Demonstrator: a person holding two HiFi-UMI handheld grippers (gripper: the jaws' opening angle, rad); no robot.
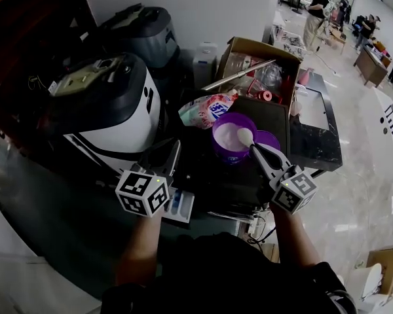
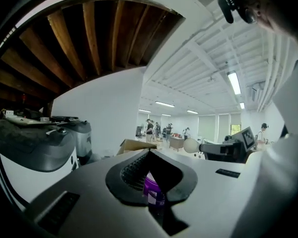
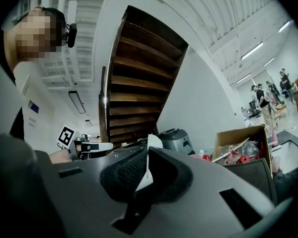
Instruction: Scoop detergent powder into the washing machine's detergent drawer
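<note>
The left gripper hangs just beside the open detergent drawer, jaws pressed nearly together, with only purple showing in the slit. The right gripper pinches the white scoop over the purple tub. From there the drawer lies leftward and back toward the person, at the front edge of the washing machine.

No lettering is legible anywhere. Blue print on the pink-and-white detergent bag is too blurred to read, and black marks on a white floor sheet are equally unreadable.
</note>
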